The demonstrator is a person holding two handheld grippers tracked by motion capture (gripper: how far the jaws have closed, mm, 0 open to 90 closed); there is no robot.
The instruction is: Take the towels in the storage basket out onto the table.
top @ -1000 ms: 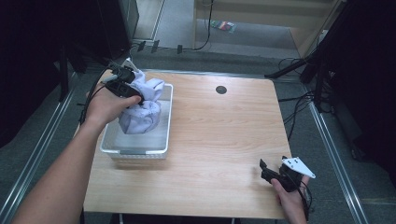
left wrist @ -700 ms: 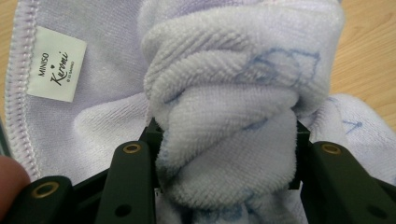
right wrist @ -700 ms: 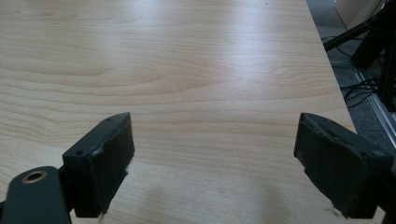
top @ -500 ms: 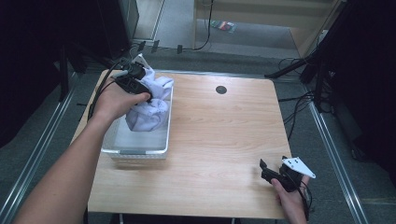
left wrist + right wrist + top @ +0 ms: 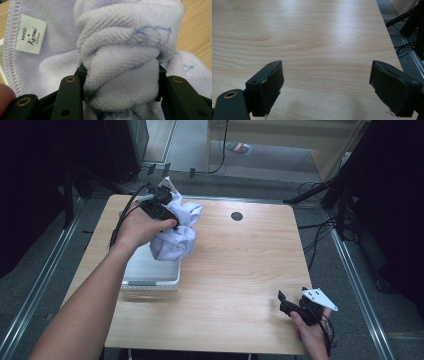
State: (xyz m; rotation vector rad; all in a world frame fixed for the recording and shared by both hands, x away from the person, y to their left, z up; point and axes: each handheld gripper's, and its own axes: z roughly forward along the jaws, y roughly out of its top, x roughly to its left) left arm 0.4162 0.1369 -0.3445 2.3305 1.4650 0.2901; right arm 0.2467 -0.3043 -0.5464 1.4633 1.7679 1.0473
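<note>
Stretching across the high view, a pale wooden counter [image 5: 240, 285] is being seen from above, with a small dark round hole [image 5: 237, 216] near its far edge. A shallow white tray [image 5: 150, 277] is sitting on the counter's left side. A bunched lavender towel [image 5: 175, 237] is being held up over the tray's far right corner, hanging partly above the bare wood beside it. The towel is being gripped by the left claw [image 5: 165, 202], whose jaws are clamped on a thick twisted fold [image 5: 122, 82]; a white sewn label [image 5: 29, 37] is showing on the cloth. The right claw [image 5: 290, 302] is being held low at the counter's near right corner, its jaws spread wide apart with nothing between them.
</note>
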